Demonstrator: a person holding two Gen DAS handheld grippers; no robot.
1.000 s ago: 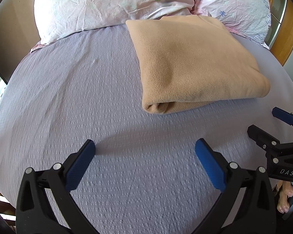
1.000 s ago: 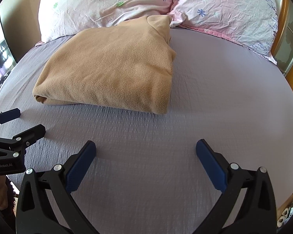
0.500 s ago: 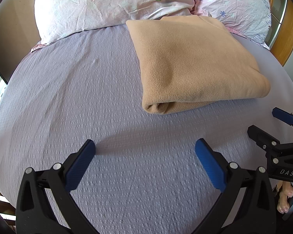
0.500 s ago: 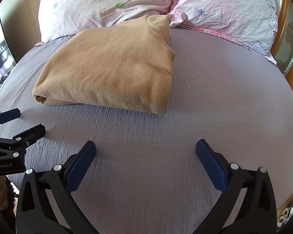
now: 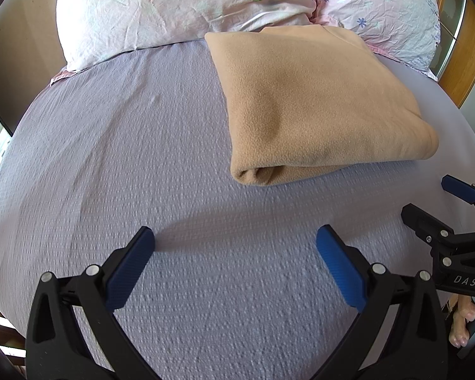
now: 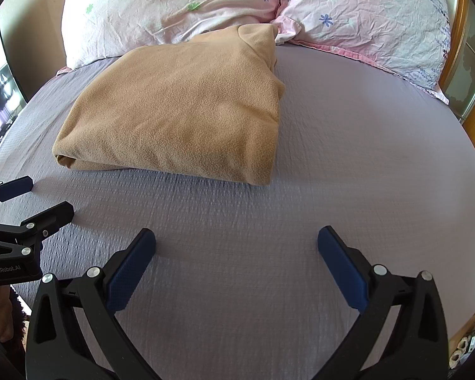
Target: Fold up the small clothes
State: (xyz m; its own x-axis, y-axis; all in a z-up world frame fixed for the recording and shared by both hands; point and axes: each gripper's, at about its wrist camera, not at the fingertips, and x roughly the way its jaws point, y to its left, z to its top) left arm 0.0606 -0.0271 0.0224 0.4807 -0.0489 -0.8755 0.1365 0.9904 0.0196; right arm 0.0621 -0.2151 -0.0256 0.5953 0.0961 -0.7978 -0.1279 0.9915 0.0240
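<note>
Both tongs — left gripper [image 5: 234,240] and right gripper [image 6: 236,242] — hang released near the bed's [image 5: 110,158] foot edge; any careless grab could undo the folded tan garment [image 5: 316,104] by the pillows [image 6: 174,6].

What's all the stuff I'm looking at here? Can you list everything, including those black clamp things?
folded garment: one, tan fleece, lying on the bed near the pillows, its far corner resting against them
pillows: two, pale pink with small flower and tree prints, side by side at the head of the bed
bed sheet: one, lilac-grey and textured, covering the mattress
wooden frame: orange-brown, at the right edge behind the pillows
left gripper: one, black with blue pads, jaws wide apart, low over the sheet short of the garment, holding nothing
right gripper: one, black with blue pads, jaws wide apart, low over the sheet beside the left one, holding nothing
</note>
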